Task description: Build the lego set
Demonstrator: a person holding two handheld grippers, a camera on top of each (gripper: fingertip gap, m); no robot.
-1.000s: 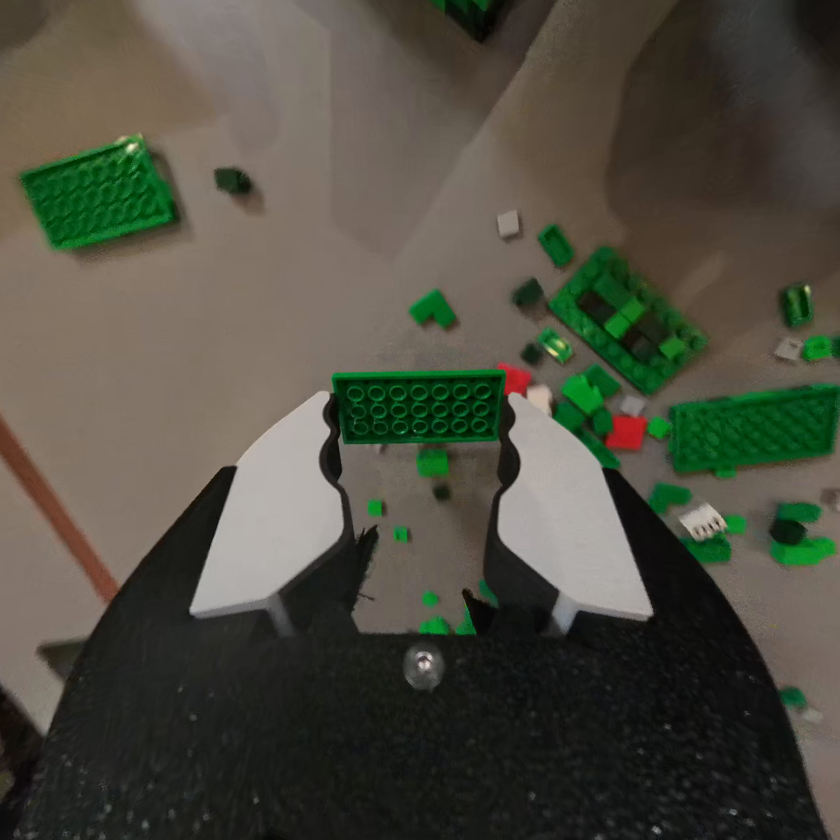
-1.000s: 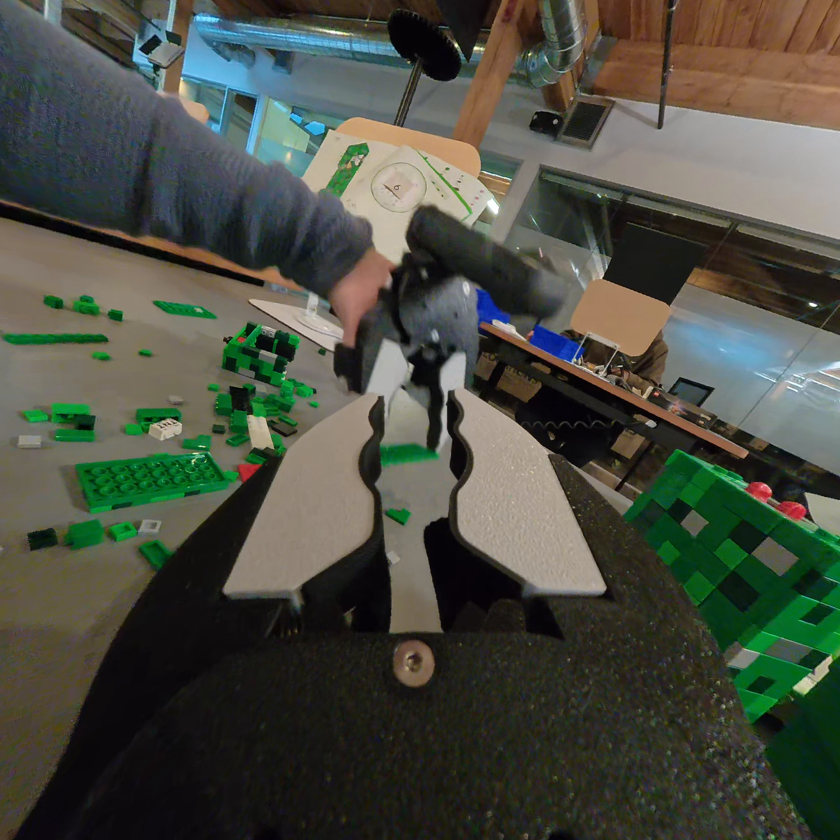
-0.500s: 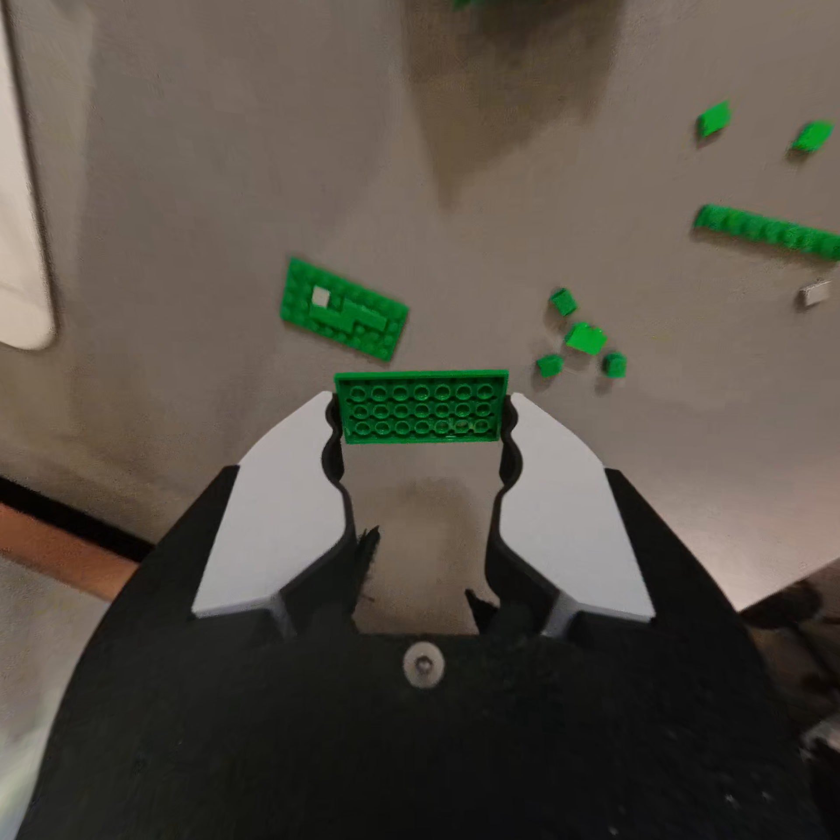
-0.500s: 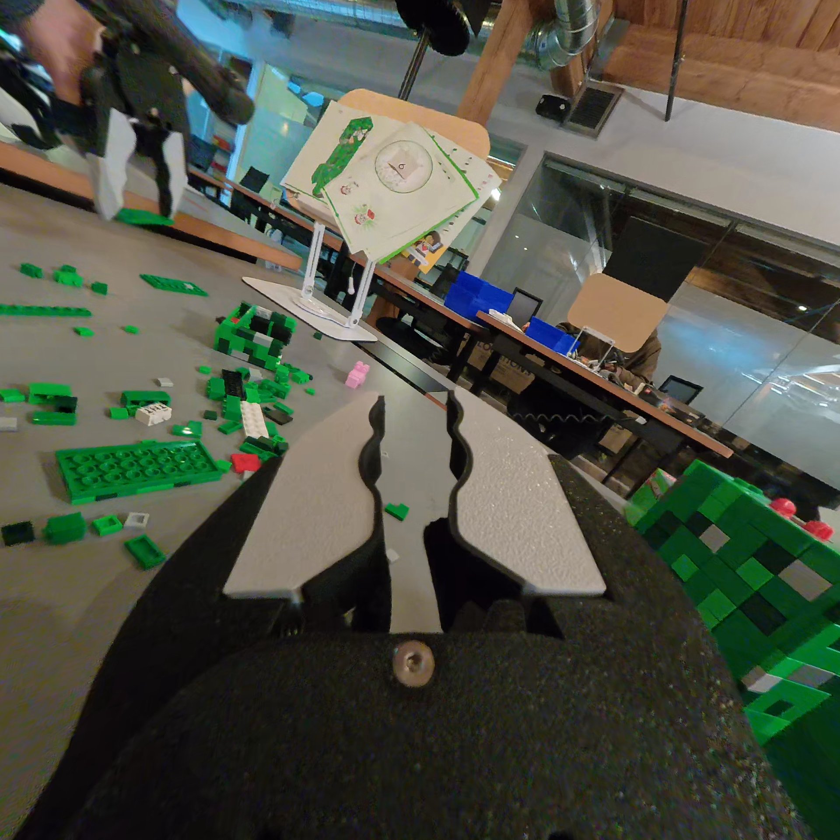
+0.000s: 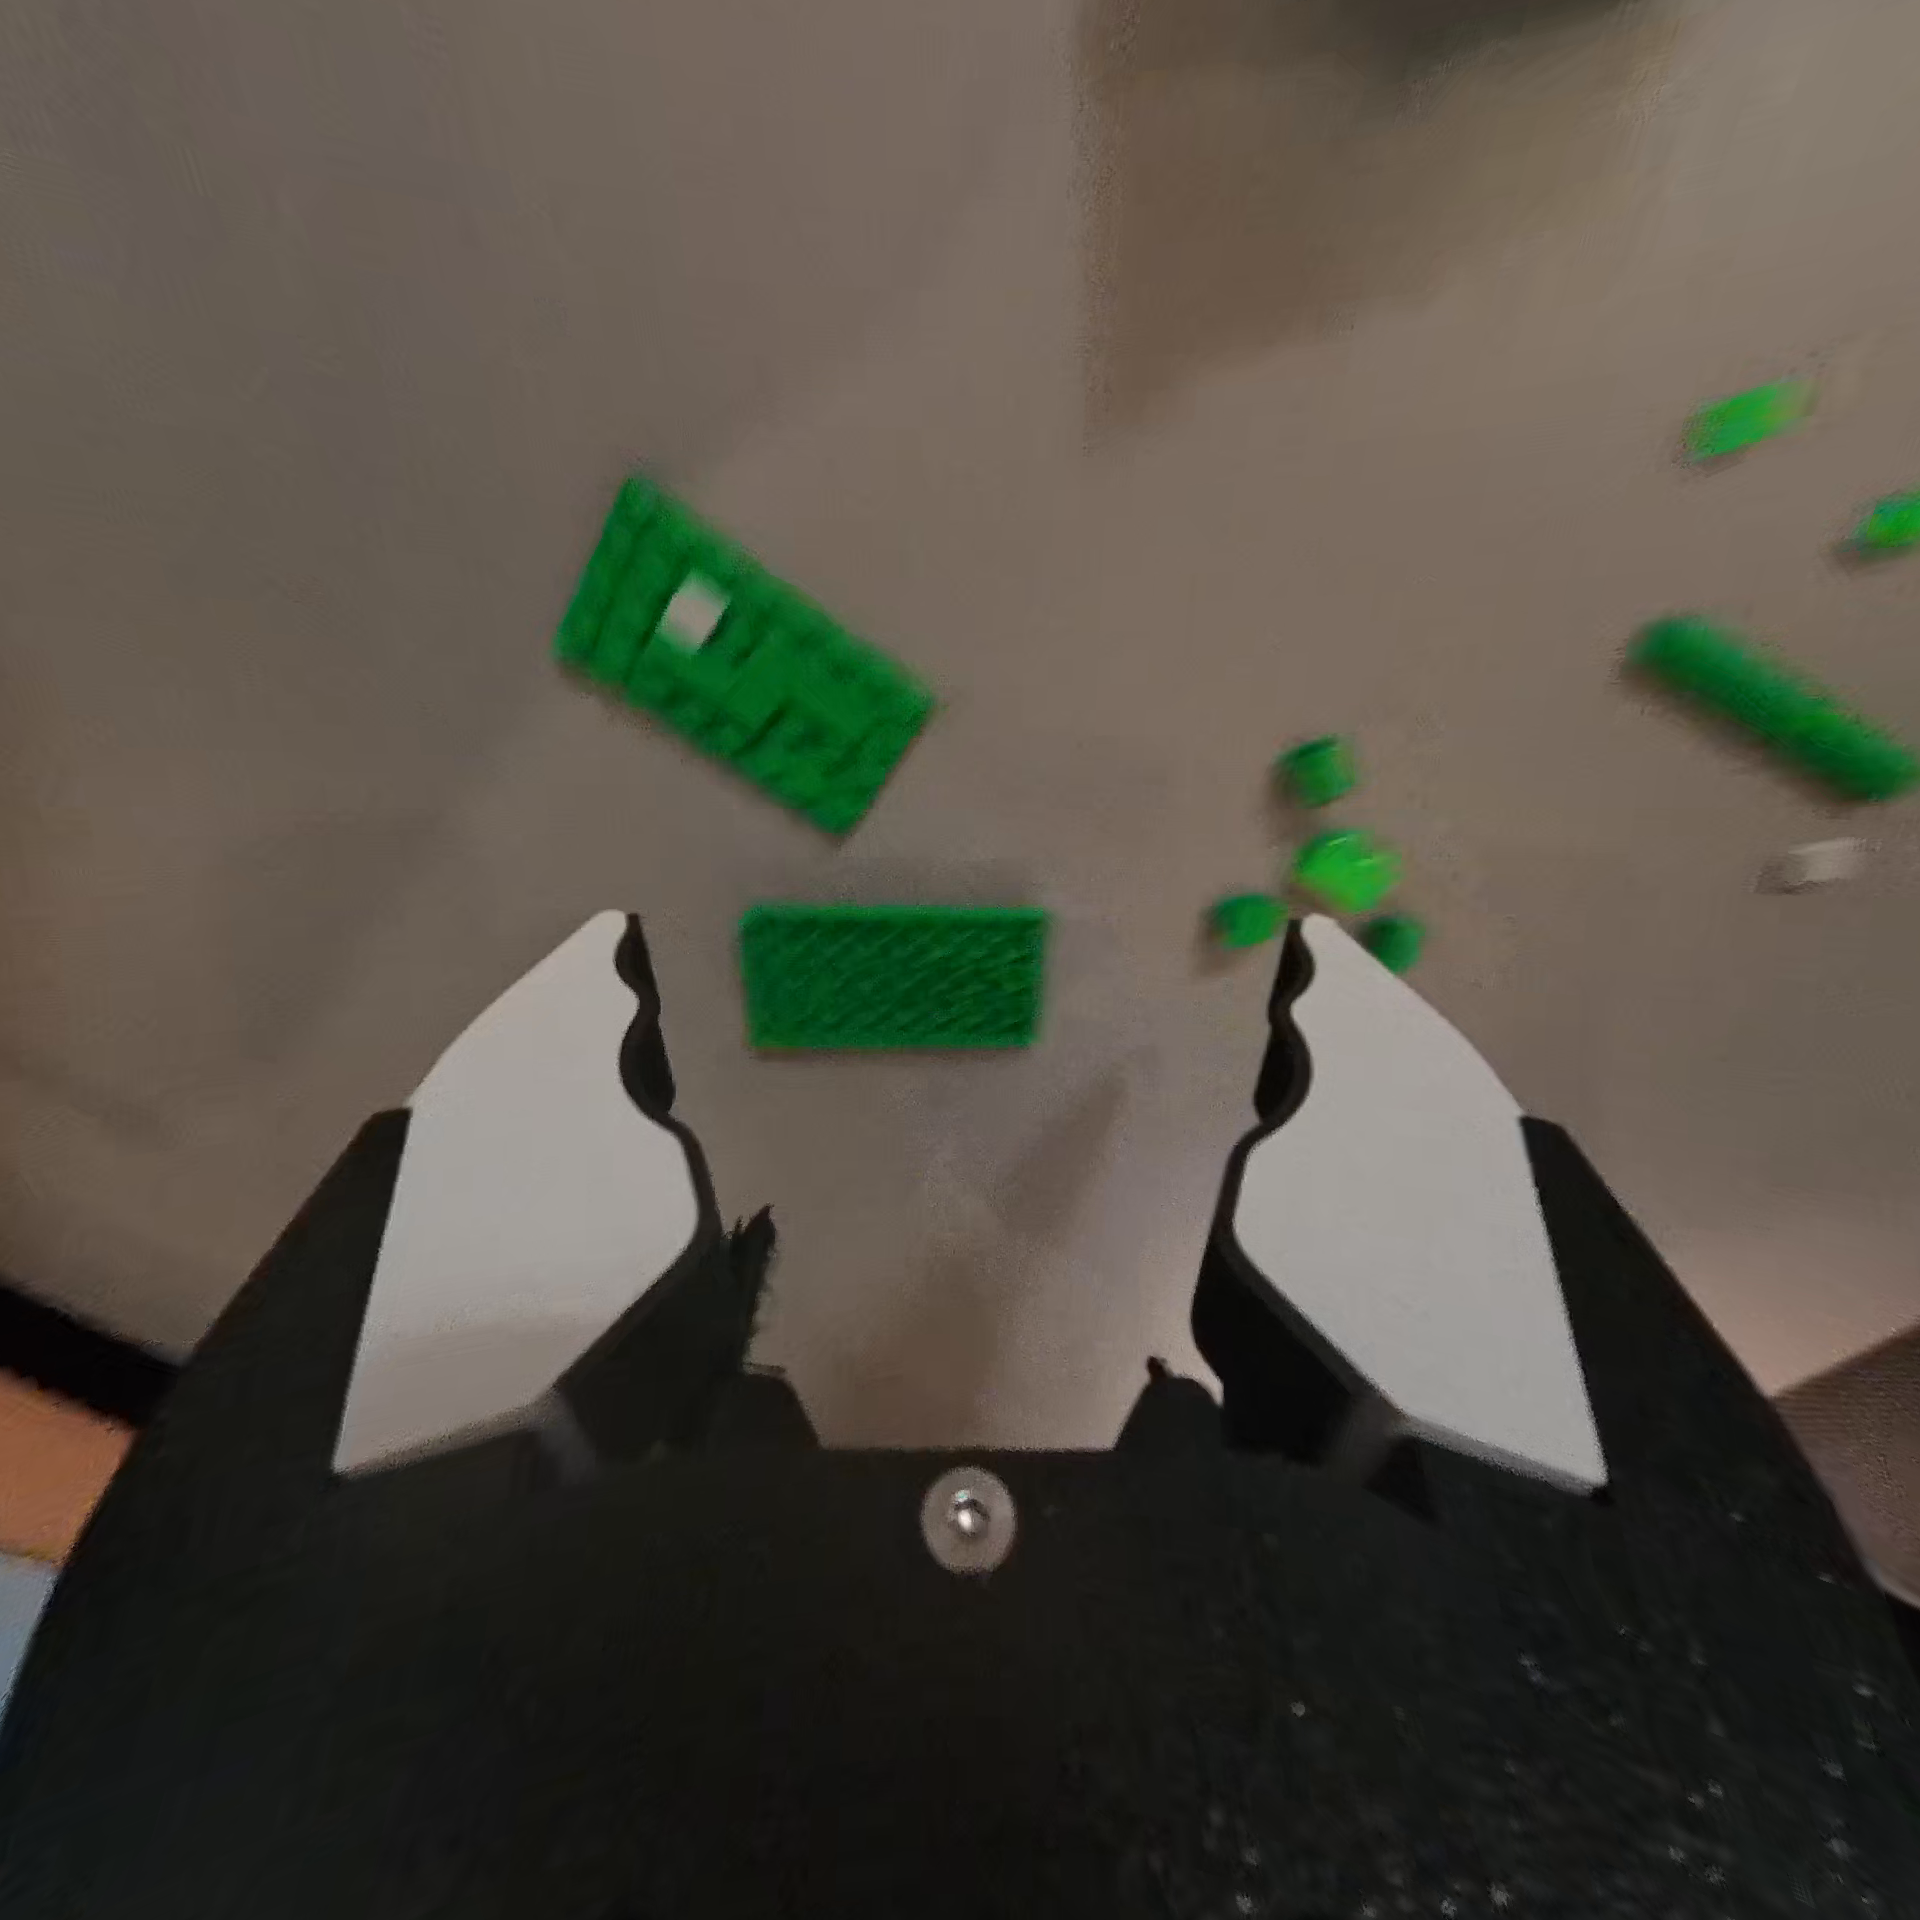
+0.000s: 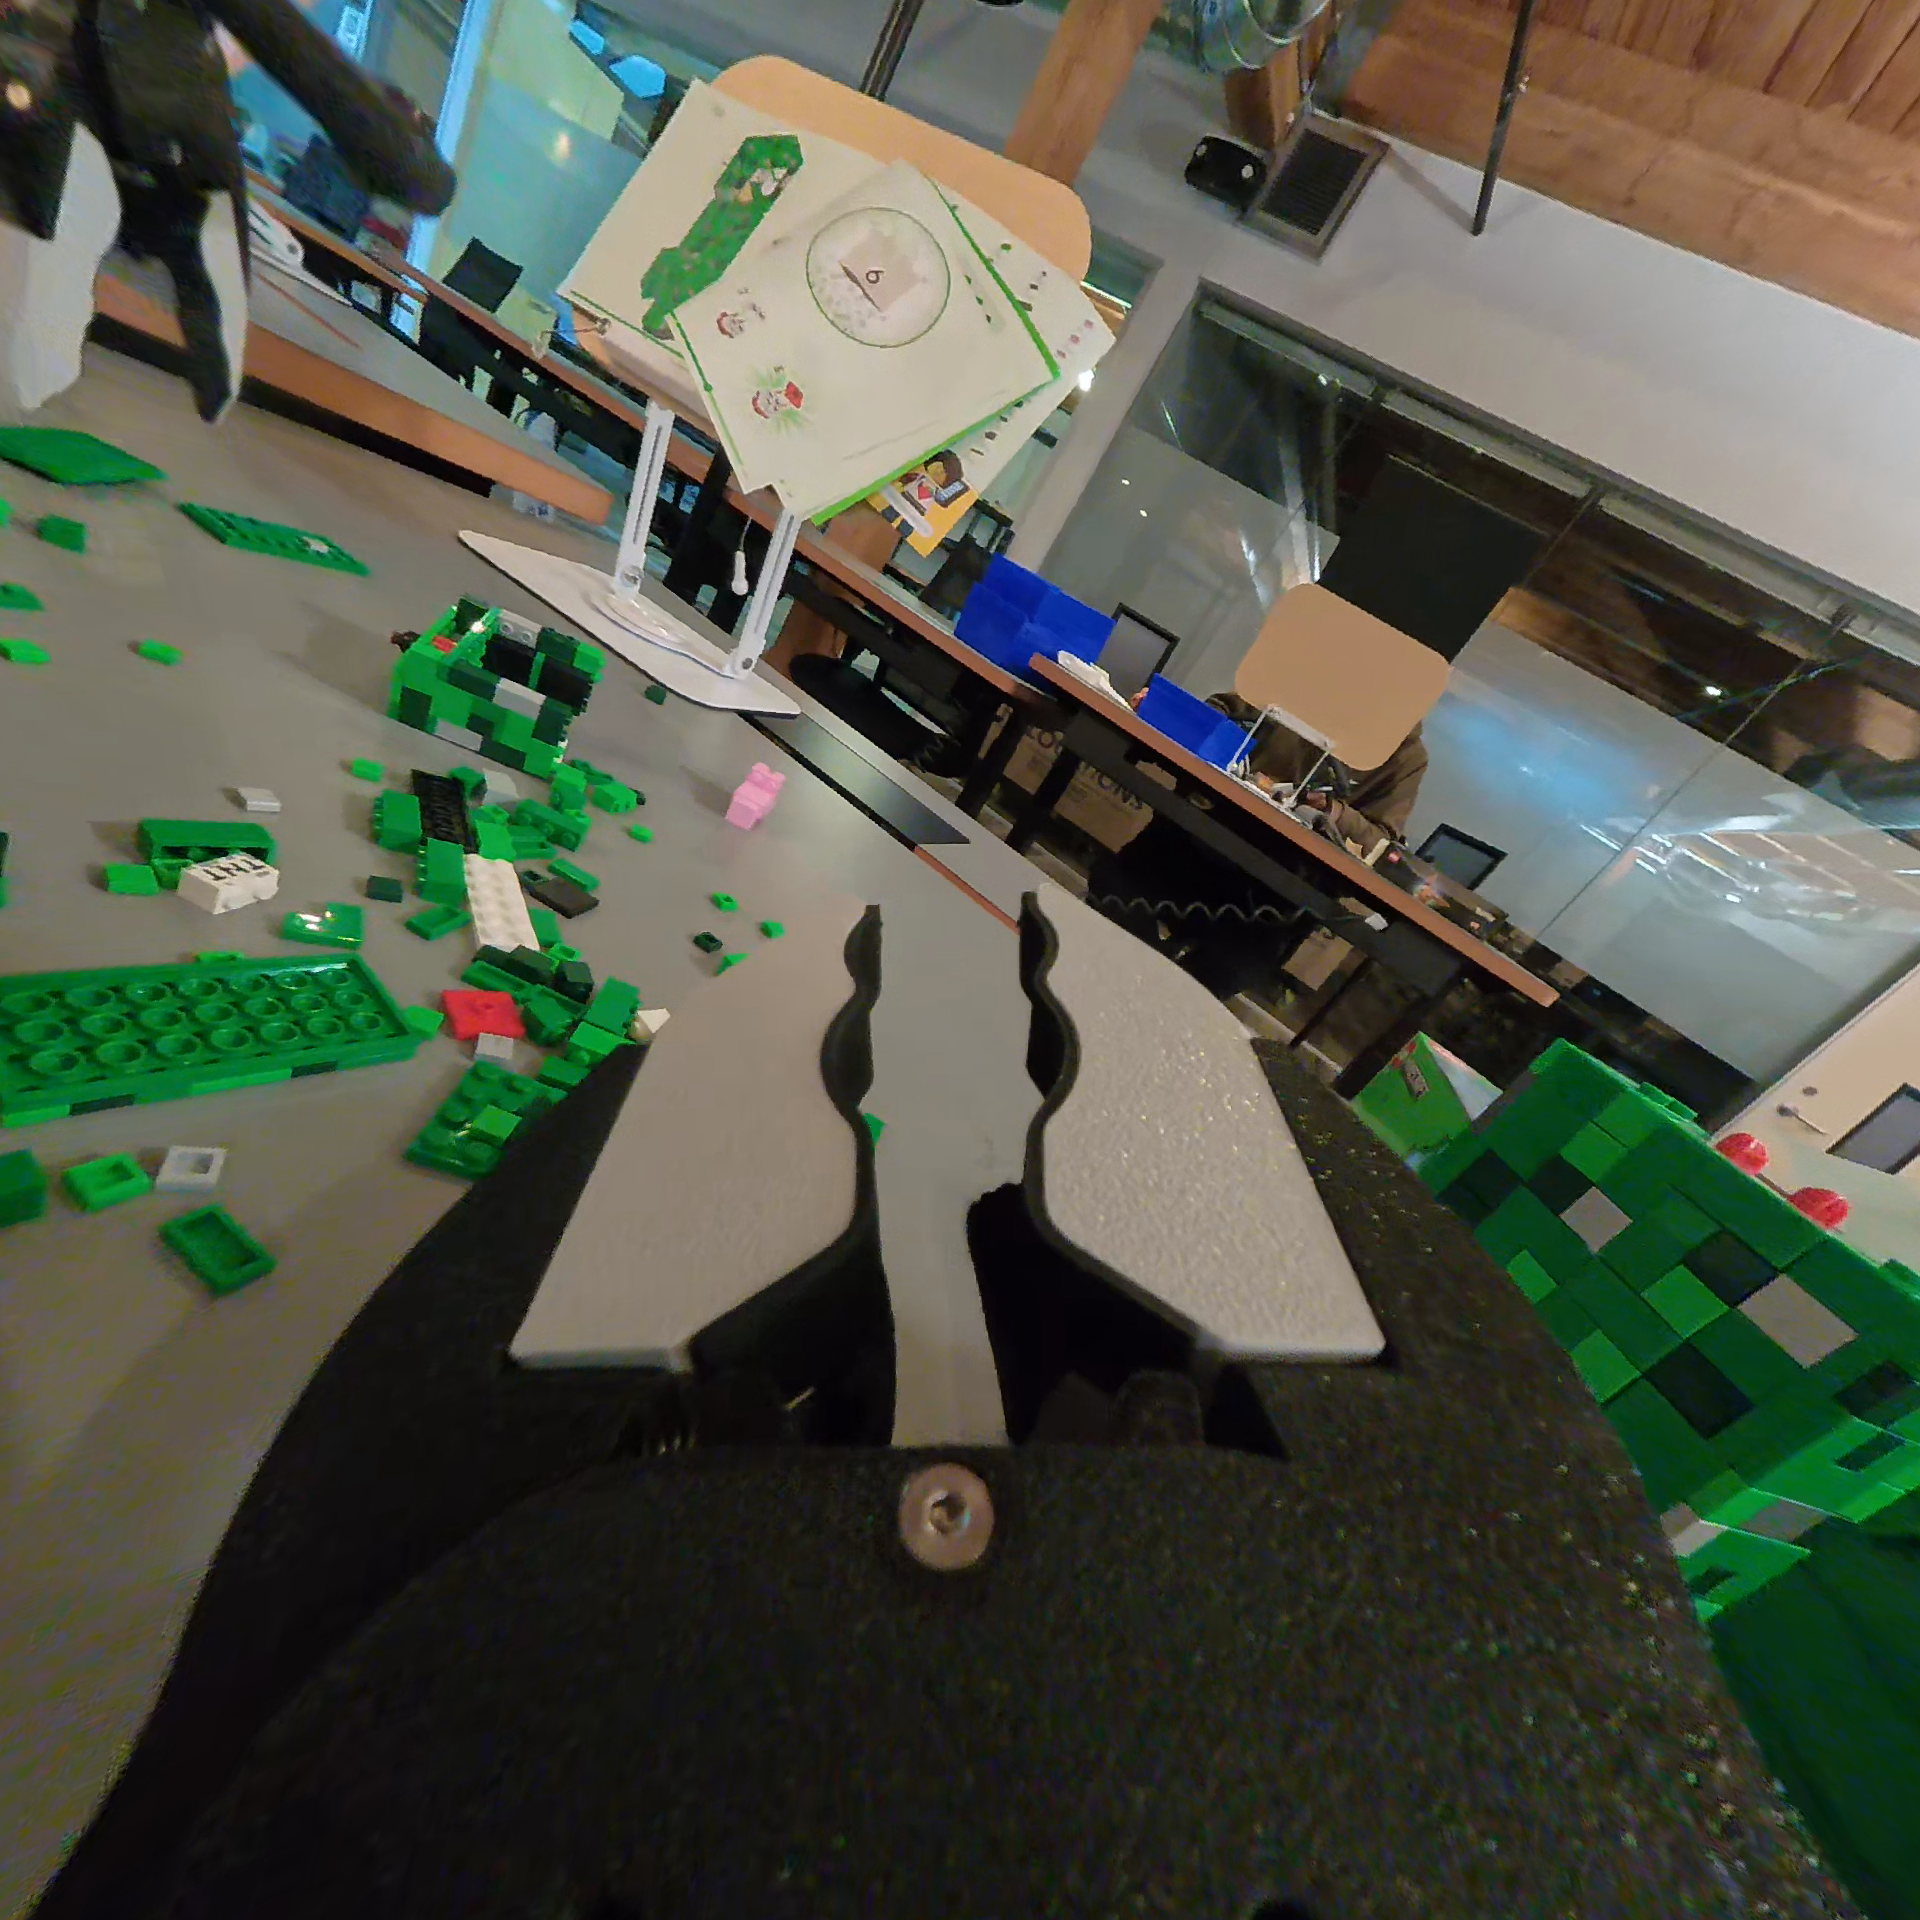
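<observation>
Release done: left gripper now spread wide, green plate it was pinching lies loose on the bench, just below a studded plate. Right gripper nearly closed, holding nothing. Plate parked, not attached yet.

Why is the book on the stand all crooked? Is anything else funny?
The booklet on the white stand sits tilted, its pages fanned out unevenly. Also, the left tongs are wide open and the green plate lies loose between the tips, touching neither. The left view is blurred, so finer detail there is unclear.
</observation>
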